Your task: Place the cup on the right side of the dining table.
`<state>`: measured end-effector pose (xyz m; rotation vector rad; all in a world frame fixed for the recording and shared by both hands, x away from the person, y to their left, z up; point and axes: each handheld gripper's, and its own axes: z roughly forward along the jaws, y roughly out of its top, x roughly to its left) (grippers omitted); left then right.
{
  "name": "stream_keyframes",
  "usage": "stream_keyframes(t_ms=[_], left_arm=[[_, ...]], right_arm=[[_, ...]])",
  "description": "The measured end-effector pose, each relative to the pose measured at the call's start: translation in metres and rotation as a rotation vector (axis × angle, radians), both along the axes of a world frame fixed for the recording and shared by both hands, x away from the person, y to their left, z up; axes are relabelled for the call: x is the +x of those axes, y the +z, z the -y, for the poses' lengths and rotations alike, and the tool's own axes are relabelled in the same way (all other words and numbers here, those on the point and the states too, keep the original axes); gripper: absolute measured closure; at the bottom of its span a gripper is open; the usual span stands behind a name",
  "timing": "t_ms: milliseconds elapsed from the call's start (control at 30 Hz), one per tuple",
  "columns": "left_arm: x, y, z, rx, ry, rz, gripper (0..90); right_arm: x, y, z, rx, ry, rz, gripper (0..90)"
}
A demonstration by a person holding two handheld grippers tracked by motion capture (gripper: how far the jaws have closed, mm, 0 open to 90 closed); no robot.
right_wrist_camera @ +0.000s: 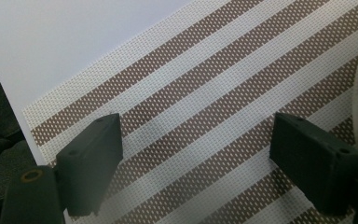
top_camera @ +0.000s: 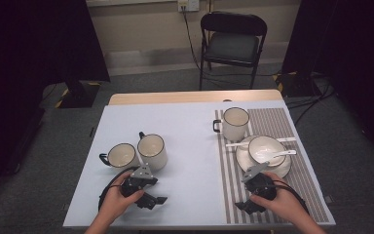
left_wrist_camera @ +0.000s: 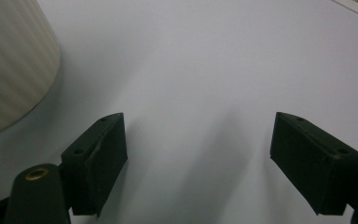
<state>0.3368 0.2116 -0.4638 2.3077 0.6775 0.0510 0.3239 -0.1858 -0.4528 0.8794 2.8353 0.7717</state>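
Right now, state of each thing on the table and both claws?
Left claw: open, holding nothing.
Right claw: open, over the striped mat.
Two mugs at left: upright, side by side.
Mug on mat: upright.
Bowl: upright on plate, spoon resting on it.

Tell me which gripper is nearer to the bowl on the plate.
Right. The right gripper is just below the bowl; the left gripper is far left, near two mugs.

The table (top_camera: pixel 185 126) is overlooked from above, facing forward; its surface is viewed closely by both gripper cameras; the striped placemat (right_wrist_camera: pixel 223 116) is shared.
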Motion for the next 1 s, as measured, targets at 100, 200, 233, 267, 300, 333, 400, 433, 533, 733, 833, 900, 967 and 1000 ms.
stream_keyframes(t_ms=[100, 200, 233, 267, 300, 333, 400, 433, 533, 733, 833, 900, 967, 1000], left_arm=[[-0.001, 0.000, -0.002, 0.006, -0.002, 0.003, 18.4], [-0.002, 0.000, -0.004, 0.001, -0.002, -0.001, 18.3], [-0.003, 0.000, -0.005, 0.004, -0.004, 0.000, 18.3], [-0.003, 0.000, -0.005, 0.008, -0.004, 0.003, 18.3], [-0.004, 0.000, -0.006, 0.004, -0.002, 0.001, 18.3], [-0.004, -0.001, -0.006, 0.002, -0.001, 0.002, 18.3], [-0.005, 0.000, -0.008, 0.006, -0.001, 0.007, 18.3], [-0.005, 0.000, -0.008, 0.008, 0.004, 0.005, 18.3], [-0.006, -0.001, -0.011, 0.009, 0.003, 0.005, 18.3], [-0.008, -0.002, -0.018, 0.010, 0.010, 0.007, 18.3], [-0.010, -0.002, -0.021, 0.006, 0.015, 0.009, 18.3], [-0.011, -0.002, -0.024, 0.010, 0.011, 0.017, 18.3], [-0.012, -0.003, -0.026, 0.011, 0.013, 0.022, 18.2], [-0.012, -0.003, -0.027, 0.006, 0.013, 0.023, 18.2]], right_arm=[[-0.001, -0.001, 0.001, 0.008, 0.008, 0.012, 16.0], [-0.003, -0.002, 0.002, 0.014, 0.009, 0.022, 15.9], [-0.003, -0.002, 0.002, 0.009, 0.015, 0.027, 15.9], [-0.003, -0.002, 0.002, 0.009, 0.016, 0.029, 15.9], [-0.003, -0.003, 0.002, 0.009, 0.016, 0.030, 15.9], [-0.003, -0.003, 0.003, 0.009, 0.020, 0.034, 15.9], [-0.004, -0.003, 0.003, 0.019, 0.015, 0.038, 15.9], [-0.005, -0.004, 0.004, 0.023, 0.017, 0.043, 15.9], [-0.007, -0.005, 0.004, 0.026, 0.019, 0.058, 15.8], [-0.009, -0.007, 0.005, 0.027, 0.032, 0.088, 15.5], [-0.011, -0.008, 0.007, 0.040, 0.034, 0.100, 15.3], [-0.012, -0.009, 0.008, 0.048, 0.033, 0.108, 15.1], [-0.013, -0.010, 0.009, 0.057, 0.029, 0.112, 15.1], [-0.013, -0.010, 0.009, 0.062, 0.030, 0.113, 15.1]])
